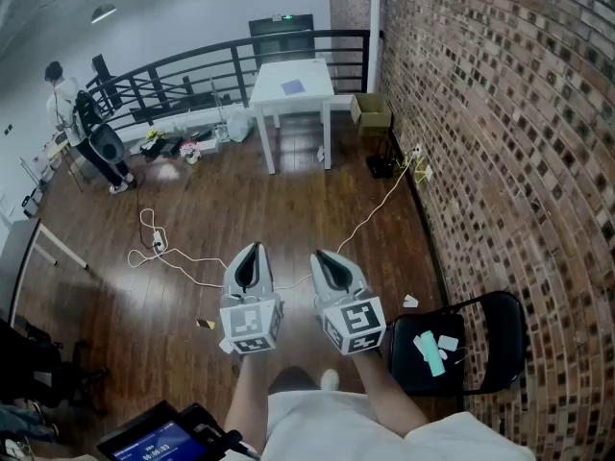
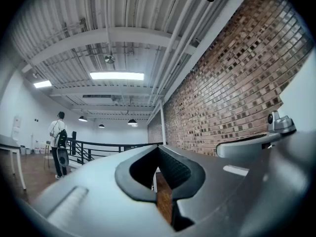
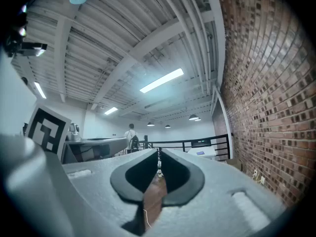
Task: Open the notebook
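Observation:
A small purple-blue notebook (image 1: 293, 86) lies shut on a white table (image 1: 307, 99) at the far end of the room, well away from both grippers. My left gripper (image 1: 250, 249) and right gripper (image 1: 321, 256) hang side by side over the wooden floor, pointing toward that table. Both are shut, with nothing between their jaws. In the left gripper view the left gripper (image 2: 158, 150) shows closed jaws against the brick wall. The right gripper (image 3: 158, 152) is closed too, with the white table (image 3: 207, 154) and the notebook (image 3: 200, 153) far off to its right.
A black folding chair (image 1: 480, 339) with a teal item and cards stands at the right by the brick wall (image 1: 519, 142). White cables (image 1: 173, 253) trail over the floor. A person (image 1: 77, 123) stands at the far left by the black railing (image 1: 192, 70). A cardboard box (image 1: 372, 110) sits beside the table.

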